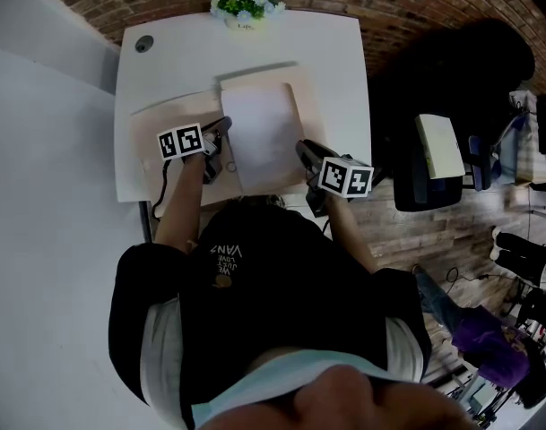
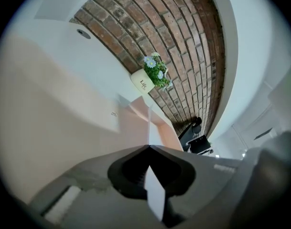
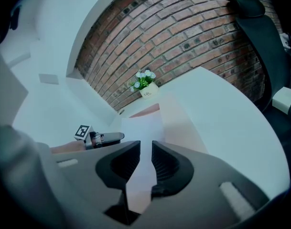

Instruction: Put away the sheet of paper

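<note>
Two grippers over a white table, seen from above in the head view. Near the middle of that frame, spread open on the table, a pinkish folder. On the folder, with the long side going up the frame, the sheet of paper, white and without visible print.

At the left edge of the sheet, the left gripper, clenched on the paper. In the left gripper view, jaws pressed together at the lower centre, the thin white edge of the sheet of paper passing between them and going on toward the folder.

At the lower right corner of the folder, the right gripper, released. In the right gripper view, jaws a little apart at the lower centre, nothing pinched. Through the narrow gap, only the flat sheet of paper and, to the right of it, the folder.

At the far edge of the table, top centre of the head view, a small flower pot before a brick wall. At the right of the frame, off the table, a black chair.
</note>
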A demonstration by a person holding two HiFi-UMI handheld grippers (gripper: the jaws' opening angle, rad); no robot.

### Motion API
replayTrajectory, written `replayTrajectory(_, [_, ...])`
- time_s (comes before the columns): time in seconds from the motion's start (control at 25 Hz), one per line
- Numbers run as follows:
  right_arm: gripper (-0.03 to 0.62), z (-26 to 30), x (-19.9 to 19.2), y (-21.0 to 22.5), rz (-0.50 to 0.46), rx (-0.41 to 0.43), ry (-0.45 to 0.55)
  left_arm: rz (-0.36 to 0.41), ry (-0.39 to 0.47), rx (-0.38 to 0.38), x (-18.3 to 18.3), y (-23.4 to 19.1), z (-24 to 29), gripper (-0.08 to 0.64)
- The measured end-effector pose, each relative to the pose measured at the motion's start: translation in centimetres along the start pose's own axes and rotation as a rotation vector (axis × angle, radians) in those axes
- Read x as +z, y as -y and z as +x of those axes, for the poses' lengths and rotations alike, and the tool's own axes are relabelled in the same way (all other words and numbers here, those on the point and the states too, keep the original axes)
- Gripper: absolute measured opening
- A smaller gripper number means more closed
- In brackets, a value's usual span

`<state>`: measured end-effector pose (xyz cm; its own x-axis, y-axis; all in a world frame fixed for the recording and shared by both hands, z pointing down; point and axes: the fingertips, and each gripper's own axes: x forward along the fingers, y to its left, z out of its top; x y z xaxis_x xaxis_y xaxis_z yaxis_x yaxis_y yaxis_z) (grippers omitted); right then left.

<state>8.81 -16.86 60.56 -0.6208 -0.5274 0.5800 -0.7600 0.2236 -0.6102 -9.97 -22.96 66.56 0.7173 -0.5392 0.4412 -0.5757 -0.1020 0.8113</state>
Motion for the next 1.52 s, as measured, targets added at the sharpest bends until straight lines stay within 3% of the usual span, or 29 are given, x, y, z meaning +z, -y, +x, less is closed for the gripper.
replayTrajectory(0.84, [0.074,-0.8,0.1,0.4,0.008,-0.007,0.016,-0.148,0.032,-0.065,-0.6,1.1,2.7,0.000])
replayTrajectory(1.32, [0.074,-0.9,0.1,0.6,0.005,-0.009,0.015,-0.179,0.017,-0.067,-0.8,1.2,3.6,-0.002])
replayTrajectory(1.52, [0.074,-0.8,0.0,0.6,0.007,-0.008,0.017,-0.156,0.007,-0.068,-0.6,1.3,3.7,0.000])
